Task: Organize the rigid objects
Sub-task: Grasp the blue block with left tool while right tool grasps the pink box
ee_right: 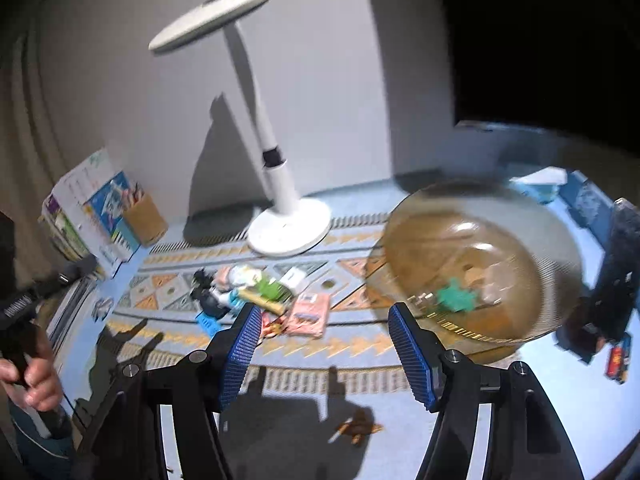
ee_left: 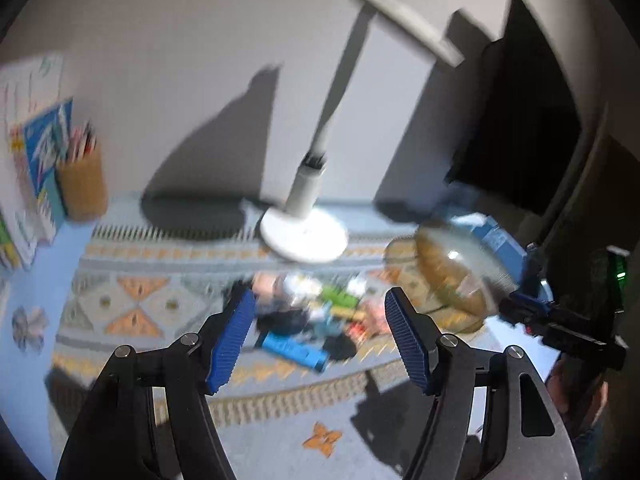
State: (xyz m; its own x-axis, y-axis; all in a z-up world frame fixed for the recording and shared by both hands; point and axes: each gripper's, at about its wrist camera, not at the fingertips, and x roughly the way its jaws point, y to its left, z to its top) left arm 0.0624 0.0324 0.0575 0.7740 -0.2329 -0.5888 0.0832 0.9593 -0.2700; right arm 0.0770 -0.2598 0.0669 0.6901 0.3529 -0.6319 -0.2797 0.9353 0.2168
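A heap of small items [ee_left: 312, 316] [ee_right: 260, 296] lies on the patterned cloth: a blue bar [ee_left: 294, 350], green and pink packets [ee_right: 310, 314], dark pieces. To its right stands a clear amber bowl [ee_right: 476, 264] [ee_left: 452, 276] holding a small green thing [ee_right: 456, 298]. My left gripper [ee_left: 320, 344] hovers over the heap, blue pads apart, nothing between them. My right gripper [ee_right: 322, 354] hangs between heap and bowl, also open and empty. The left view is blurred.
A white desk lamp [ee_right: 280, 216] [ee_left: 308, 220] stands behind the heap. Books and a pencil cup [ee_right: 144, 216] [ee_left: 82, 184] sit at the left. Blue boxes and dark items [ee_right: 616, 264] lie right of the bowl. A hand [ee_right: 36, 376] holds the other gripper at the left edge.
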